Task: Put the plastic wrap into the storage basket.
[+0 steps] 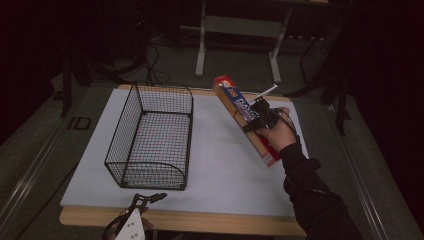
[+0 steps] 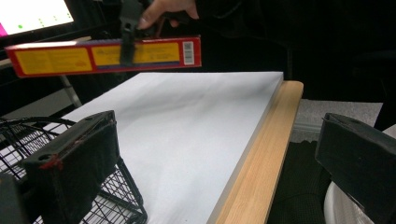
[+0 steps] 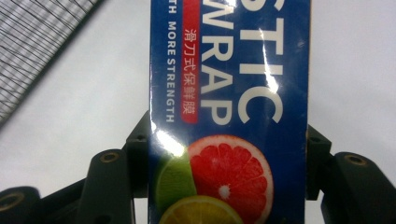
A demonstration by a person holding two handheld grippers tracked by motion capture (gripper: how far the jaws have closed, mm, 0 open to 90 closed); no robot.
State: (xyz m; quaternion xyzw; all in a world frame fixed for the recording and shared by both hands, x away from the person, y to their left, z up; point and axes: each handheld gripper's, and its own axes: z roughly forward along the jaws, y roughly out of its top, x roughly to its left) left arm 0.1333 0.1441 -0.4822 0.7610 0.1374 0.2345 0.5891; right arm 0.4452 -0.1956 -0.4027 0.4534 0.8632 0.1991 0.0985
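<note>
A long plastic wrap box [image 1: 239, 107], blue on its face with red and yellow sides, hangs tilted above the right part of the white board. My right gripper [image 1: 258, 116] is shut on it across its width; in the right gripper view the black jaws press on both long edges of the box [image 3: 229, 84]. A black wire basket [image 1: 150, 135] stands empty on the left half of the board. My left gripper [image 1: 152, 198] hovers at the near table edge, just in front of the basket, with its jaws wide apart and nothing between them [image 2: 215, 158]. In the left gripper view the box [image 2: 102, 55] hangs level.
The white board [image 1: 225, 165] covers most of a wooden table [image 1: 200, 220], whose near edge [image 2: 261, 163] stays bare. Beyond the table stand a metal frame [image 1: 240, 30] and cables on the dark floor. A lit screen [image 2: 32, 14] glows far off.
</note>
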